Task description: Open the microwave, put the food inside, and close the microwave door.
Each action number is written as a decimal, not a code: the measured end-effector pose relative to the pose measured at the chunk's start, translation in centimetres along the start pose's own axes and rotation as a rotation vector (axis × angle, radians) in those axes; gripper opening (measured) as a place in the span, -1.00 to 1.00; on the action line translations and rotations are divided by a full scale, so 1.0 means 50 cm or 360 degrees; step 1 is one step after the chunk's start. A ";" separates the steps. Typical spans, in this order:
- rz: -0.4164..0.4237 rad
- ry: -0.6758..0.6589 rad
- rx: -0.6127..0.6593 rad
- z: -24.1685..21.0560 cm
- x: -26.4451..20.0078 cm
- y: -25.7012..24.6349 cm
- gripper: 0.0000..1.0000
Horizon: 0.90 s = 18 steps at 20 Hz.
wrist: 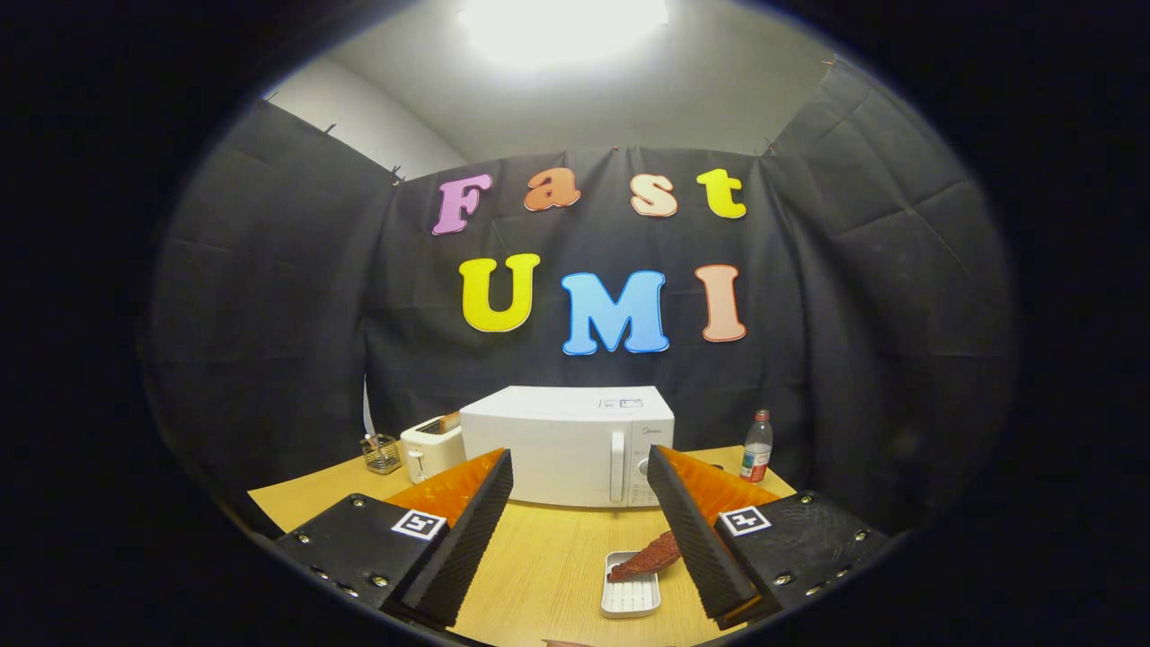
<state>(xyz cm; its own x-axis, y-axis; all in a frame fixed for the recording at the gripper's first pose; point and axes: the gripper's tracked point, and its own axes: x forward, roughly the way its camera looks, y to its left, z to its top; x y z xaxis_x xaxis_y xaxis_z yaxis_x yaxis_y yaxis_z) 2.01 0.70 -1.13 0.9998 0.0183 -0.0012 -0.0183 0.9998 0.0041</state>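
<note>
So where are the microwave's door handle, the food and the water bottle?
Door handle (617, 466): gripper view, middle of the upright white bar.
Food (649, 557): gripper view, middle of the brown piece on the white tray.
Water bottle (756, 449): gripper view, its clear body.

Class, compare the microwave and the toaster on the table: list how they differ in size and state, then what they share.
The microwave is far bigger than the toaster beside it. The microwave's door is shut with nothing seen inside, while the toaster has something sticking up from its slot. Both are white and stand on the wooden table at the back, beyond the open gripper, whose jaws hold nothing.
</note>
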 end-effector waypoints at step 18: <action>-0.0144 0.0110 -0.0026 -0.183 0.358 -0.076 0.90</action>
<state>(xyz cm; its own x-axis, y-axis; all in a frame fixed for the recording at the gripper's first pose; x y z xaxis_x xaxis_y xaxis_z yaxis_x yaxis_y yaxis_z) 19.97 -2.74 -10.33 0.9949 -0.0724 -0.0699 0.0715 0.9973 -0.0157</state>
